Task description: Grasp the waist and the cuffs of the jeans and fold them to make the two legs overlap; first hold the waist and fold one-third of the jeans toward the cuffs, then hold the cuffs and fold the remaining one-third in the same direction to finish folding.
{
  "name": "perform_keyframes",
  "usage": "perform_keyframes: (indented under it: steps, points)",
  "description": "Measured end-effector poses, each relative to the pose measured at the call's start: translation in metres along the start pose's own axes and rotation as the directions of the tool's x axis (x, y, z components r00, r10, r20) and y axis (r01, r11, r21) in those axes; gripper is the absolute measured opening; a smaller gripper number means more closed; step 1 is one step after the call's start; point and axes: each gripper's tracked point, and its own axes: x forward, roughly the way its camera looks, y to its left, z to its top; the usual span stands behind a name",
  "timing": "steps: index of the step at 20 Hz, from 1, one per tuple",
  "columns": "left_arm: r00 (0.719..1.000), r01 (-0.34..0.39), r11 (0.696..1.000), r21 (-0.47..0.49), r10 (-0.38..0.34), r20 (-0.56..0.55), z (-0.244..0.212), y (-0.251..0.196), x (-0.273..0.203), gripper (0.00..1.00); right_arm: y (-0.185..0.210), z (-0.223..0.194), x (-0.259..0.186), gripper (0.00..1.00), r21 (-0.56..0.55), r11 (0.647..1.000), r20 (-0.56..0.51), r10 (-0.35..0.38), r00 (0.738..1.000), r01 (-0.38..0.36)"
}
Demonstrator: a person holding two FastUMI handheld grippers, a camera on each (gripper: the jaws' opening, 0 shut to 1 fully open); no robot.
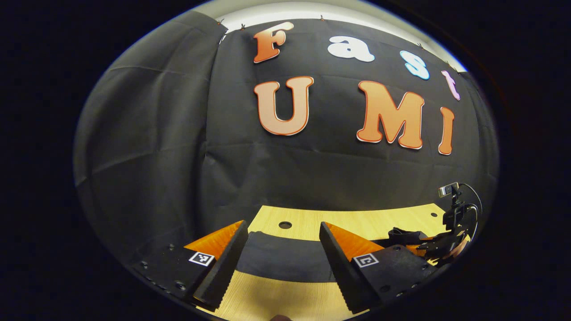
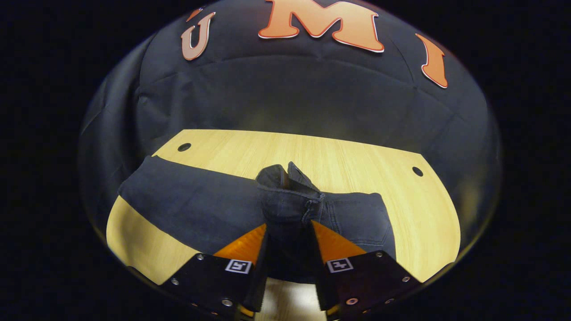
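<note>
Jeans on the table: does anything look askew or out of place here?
Only the waist end: the right gripper has its jaws shut on the jeans, bunching the zipper area into a raised hump, while the rest lies flat on the table. Expected mid-fold.

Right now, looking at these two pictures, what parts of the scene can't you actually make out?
- Right gripper view: the jeans bunch between the right gripper; the pinched fold lies behind its fingers.
- Right gripper view: the jeans' left end runs off the picture's edge, so the cuffs are cut off.
- Left gripper view: the open left gripper covers the jeans' sides.
- Left gripper view: the other gripper is small and dark.
</note>
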Motion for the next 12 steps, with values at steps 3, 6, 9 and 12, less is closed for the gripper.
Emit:
perform_keyframes:
  steps: [3,6,9,12]
  points:
    - [0.998,-0.01,0.999,-0.044,0.008,-0.063,-0.021,0.014,0.017,0.97,0.016,0.007,-0.01,0.88,0.047,0.998,0.006,0.05,0.999,-0.05]
    - [0.988,-0.044,0.995,-0.091,0.03,-0.153,-0.046,0.033,0.036,0.97,0.014,0.017,-0.021,0.93,0.066,0.997,0.031,0.039,0.999,-0.041]
    - [0.943,-0.106,0.978,-0.18,0.042,-0.331,-0.092,0.057,0.057,0.97,0.0,0.03,-0.042,0.95,0.08,0.997,0.062,0.0,0.998,-0.005]
    - [0.865,-0.178,0.946,-0.273,0.018,-0.502,-0.135,0.073,0.079,0.98,-0.016,0.04,-0.07,0.95,0.103,0.994,0.102,-0.046,0.994,0.036]
